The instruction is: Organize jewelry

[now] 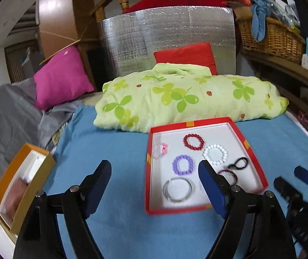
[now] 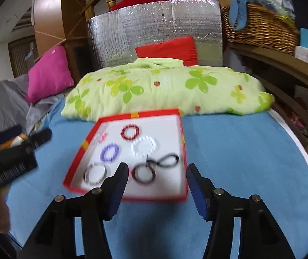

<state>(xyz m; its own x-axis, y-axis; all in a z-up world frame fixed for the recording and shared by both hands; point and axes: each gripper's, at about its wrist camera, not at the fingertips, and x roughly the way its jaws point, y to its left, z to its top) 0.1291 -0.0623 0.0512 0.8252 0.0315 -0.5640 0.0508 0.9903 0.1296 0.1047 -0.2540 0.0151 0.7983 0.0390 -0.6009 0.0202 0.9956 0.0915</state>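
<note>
Blue sheet point(image 1: 115, 233) covers the bed, and both grippers hover low over it, pointing forward at a red tray point(image 1: 252, 151) that lies flat in front of a green clover-print duvet point(image 1: 175, 99).

Left gripper point(image 1: 155, 172): fingers point(image 1: 98, 185) spread wide, nothing between them. Its right finger overlaps the tray's near right part in the left wrist view, though whether it touches the tray cannot be told from this angle. Right gripper point(image 2: 157, 174): fingers point(image 2: 119, 190) also wide and empty, the tips over the tray's near edge.

Inside the tray, on its white floor, lie seven pieces, counted with some doubt because of motion blur:
- one red bead bracelet point(image 1: 193, 141), at the back
- one white bead bracelet point(image 1: 215, 153), just beside the red one
- one purple bead bracelet point(image 1: 183, 165), near the middle
- one clear pinkish piece point(image 1: 160, 150), by the left wall
- one clear bangle point(image 1: 177, 189), near the front
- one dark bangle point(image 2: 143, 173), near the front
- one black loop point(image 2: 168, 160), touching the dark bangle

One orange box point(image 1: 22, 183) sits well apart on the left side of the bed, open, with white and brownish lining. Behind: one pink cushion point(image 1: 62, 77), one red cushion point(image 1: 186, 56), one silver foil panel point(image 1: 166, 41), one wicker basket point(image 1: 270, 36).
</note>
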